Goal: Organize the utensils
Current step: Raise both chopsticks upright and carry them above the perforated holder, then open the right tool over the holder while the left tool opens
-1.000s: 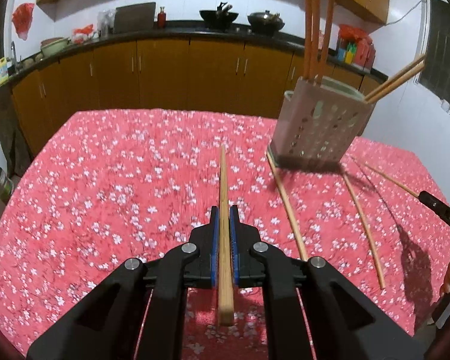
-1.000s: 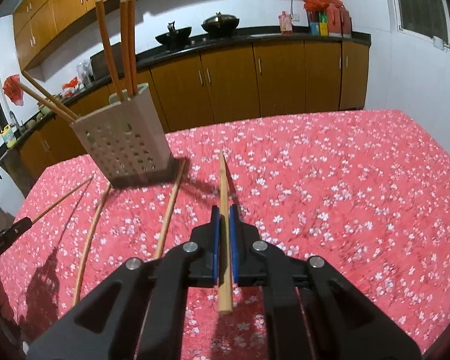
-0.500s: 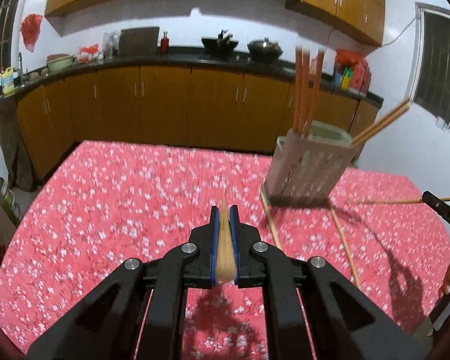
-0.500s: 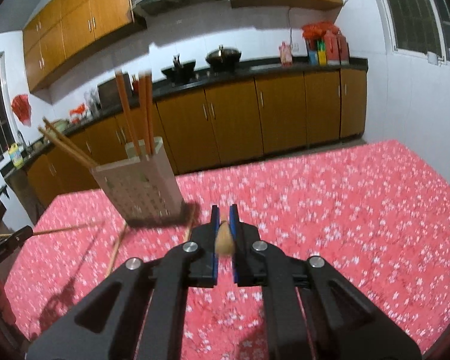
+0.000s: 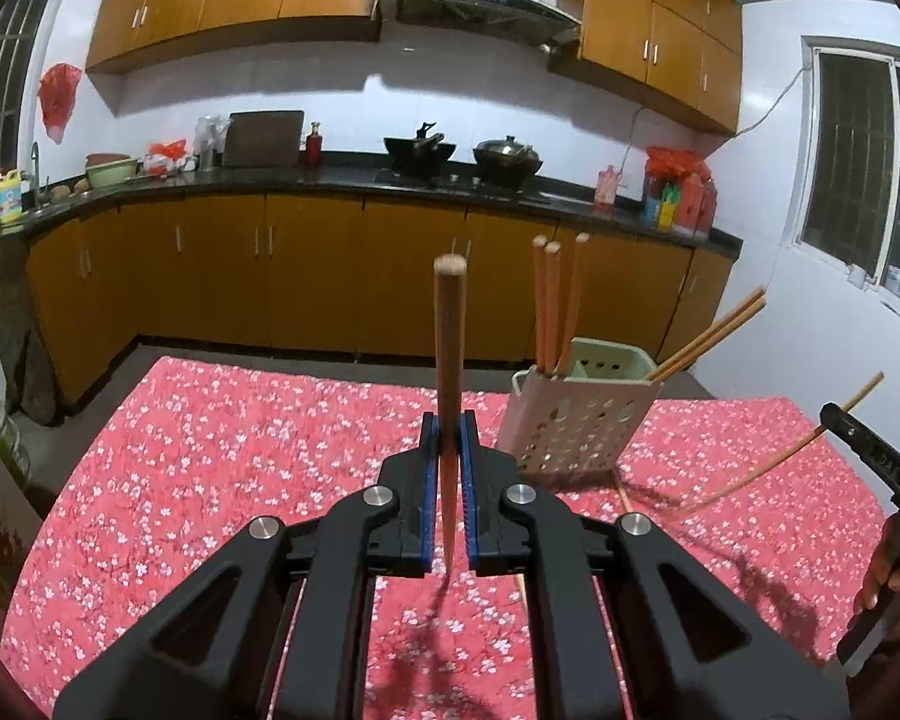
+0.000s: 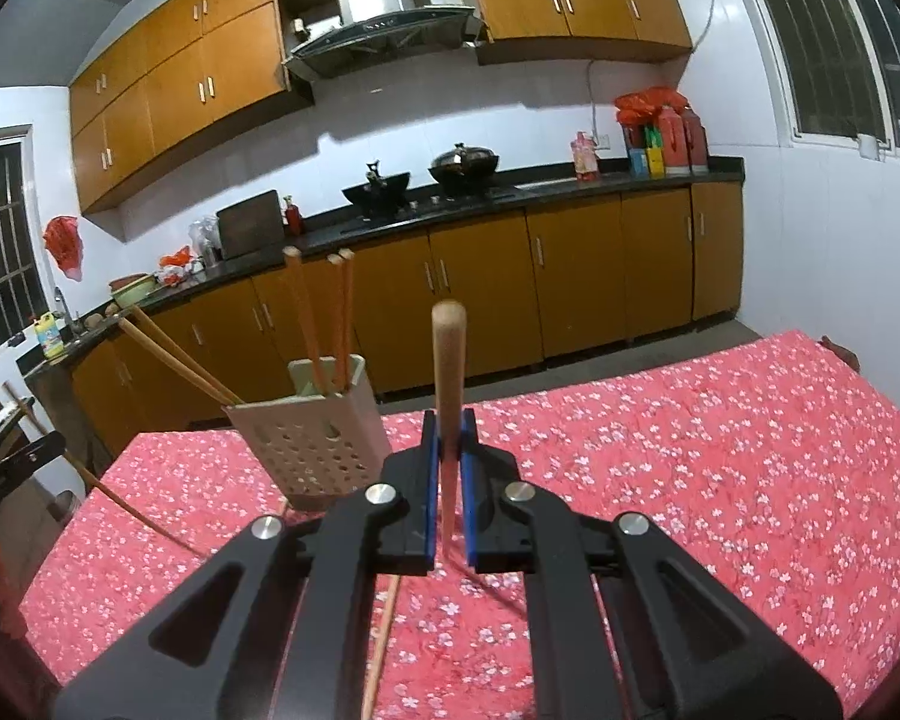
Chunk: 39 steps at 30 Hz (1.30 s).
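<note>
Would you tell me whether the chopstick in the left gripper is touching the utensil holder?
Apart. The left wrist view shows the chopstick upright in the left gripper, with tablecloth visible between it and the utensil holder.

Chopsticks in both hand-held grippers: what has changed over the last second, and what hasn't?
Both were lifted off the tablecloth and tipped from lying flat to standing nearly upright. The left hand-held gripper is clamped on its chopstick, as is the right hand-held gripper on its chopstick. Neither was released. The utensil holder kept its place with five chopsticks in it; loose chopsticks remain on the cloth.
</note>
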Each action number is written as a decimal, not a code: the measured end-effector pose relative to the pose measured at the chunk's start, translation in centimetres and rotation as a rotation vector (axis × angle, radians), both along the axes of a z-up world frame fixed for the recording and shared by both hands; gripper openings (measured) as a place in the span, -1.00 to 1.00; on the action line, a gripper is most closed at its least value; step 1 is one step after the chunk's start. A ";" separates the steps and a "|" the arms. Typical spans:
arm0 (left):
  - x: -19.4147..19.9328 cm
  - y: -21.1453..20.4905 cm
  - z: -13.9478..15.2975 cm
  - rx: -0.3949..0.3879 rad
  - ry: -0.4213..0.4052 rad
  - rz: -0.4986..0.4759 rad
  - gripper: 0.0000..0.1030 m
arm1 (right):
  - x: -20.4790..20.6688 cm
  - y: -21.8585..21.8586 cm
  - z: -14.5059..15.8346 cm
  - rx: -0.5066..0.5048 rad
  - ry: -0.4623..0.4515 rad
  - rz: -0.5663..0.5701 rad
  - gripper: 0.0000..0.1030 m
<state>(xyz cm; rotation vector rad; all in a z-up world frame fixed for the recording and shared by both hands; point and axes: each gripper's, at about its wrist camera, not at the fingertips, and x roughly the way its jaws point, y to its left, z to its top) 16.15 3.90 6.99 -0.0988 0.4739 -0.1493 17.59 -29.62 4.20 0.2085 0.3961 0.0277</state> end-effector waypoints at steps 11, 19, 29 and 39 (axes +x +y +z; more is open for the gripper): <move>0.9 -3.3 5.0 -0.033 -0.127 -0.074 -0.85 | -0.1 3.0 8.4 0.041 -0.216 0.126 -0.85; 3.7 -5.5 9.5 -0.100 -0.268 -0.050 -0.85 | 2.9 5.1 11.4 -0.010 -0.323 0.092 -0.85; 7.5 -6.6 7.9 -0.119 -0.329 0.029 -0.85 | 8.8 6.2 9.3 -0.033 -0.248 0.067 -0.85; 9.7 -7.4 4.7 -0.117 -0.241 -0.009 -0.84 | 10.7 6.9 6.9 -0.018 -0.176 0.101 -0.69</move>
